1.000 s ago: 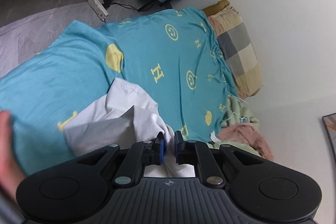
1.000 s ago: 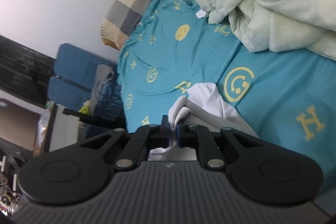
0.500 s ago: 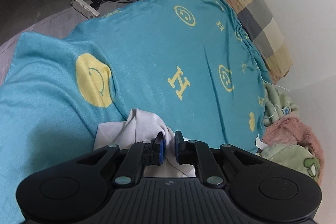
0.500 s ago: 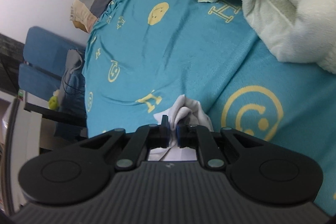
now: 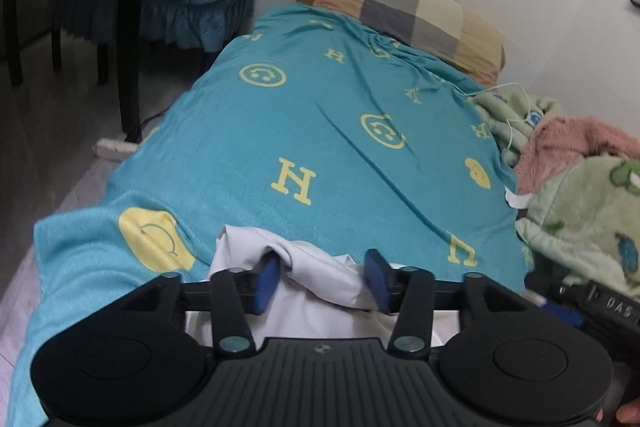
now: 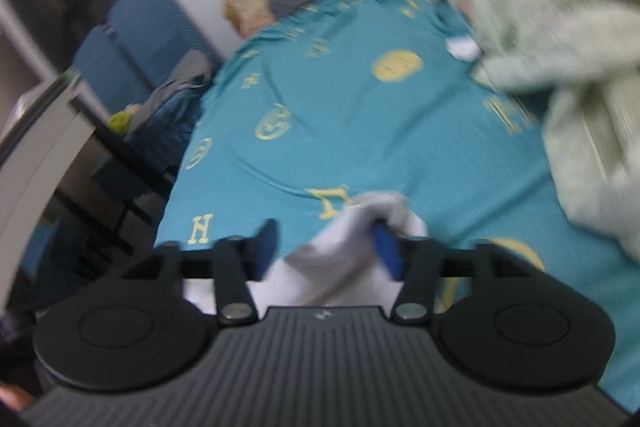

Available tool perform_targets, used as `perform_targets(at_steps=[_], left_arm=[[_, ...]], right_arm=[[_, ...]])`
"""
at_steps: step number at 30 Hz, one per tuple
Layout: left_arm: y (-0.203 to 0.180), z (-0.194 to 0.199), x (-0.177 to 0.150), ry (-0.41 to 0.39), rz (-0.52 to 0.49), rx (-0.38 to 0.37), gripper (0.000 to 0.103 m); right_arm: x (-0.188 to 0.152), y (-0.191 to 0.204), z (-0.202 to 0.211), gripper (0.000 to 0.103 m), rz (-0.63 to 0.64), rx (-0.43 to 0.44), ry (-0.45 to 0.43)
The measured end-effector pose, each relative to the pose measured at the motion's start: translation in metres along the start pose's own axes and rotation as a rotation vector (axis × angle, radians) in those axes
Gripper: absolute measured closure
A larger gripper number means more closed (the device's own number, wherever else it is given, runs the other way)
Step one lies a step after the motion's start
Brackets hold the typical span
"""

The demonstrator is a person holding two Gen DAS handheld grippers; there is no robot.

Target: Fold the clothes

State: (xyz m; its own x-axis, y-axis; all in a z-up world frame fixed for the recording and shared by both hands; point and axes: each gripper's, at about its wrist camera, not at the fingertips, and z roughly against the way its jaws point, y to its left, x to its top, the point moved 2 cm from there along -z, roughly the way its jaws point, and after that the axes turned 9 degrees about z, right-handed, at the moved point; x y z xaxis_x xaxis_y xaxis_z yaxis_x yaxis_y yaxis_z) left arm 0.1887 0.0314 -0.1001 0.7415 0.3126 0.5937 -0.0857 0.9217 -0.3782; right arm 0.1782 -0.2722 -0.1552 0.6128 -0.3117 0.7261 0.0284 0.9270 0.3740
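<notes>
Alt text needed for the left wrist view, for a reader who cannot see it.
The left tool, its jaws having just been opening, stands open over a crumpled white garment on a teal bedspread printed with yellow smileys and letters. A checked pillow lies at the far end, fleecy blankets at the right.

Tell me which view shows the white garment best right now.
The left wrist view: the white garment is sharp, bunched on the teal sheet between open jaws. The right wrist view shows it motion-blurred, against one pad.

White garment; teal sheet, yellow smileys; checked pillow.
</notes>
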Motion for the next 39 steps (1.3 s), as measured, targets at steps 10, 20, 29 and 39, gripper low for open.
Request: perform_targets(at_steps=[10, 20, 29, 39], left_arm=[[-0.014, -0.019, -0.014, -0.022, -0.181, 0.104, 0.018], [-0.013, -0.028, -0.026, 0.006, -0.211, 0.137, 0.018], [-0.021, 0.044, -0.051, -0.051, -0.233, 0.103, 0.018], [-0.022, 0.066, -0.086, 0.022, -0.252, 0.141, 0.017]], right_arm=[[-0.018, 0.034, -0.035, 0.035, 0.316, -0.052, 0.073], [-0.026, 0.038, -0.038, 0.035, 0.333, -0.076, 0.100], [-0.035, 0.055, 0.026, 0.035, 0.314, -0.069, 0.025], [-0.056, 0.060, 0.047, 0.035, 0.335, -0.083, 0.065]])
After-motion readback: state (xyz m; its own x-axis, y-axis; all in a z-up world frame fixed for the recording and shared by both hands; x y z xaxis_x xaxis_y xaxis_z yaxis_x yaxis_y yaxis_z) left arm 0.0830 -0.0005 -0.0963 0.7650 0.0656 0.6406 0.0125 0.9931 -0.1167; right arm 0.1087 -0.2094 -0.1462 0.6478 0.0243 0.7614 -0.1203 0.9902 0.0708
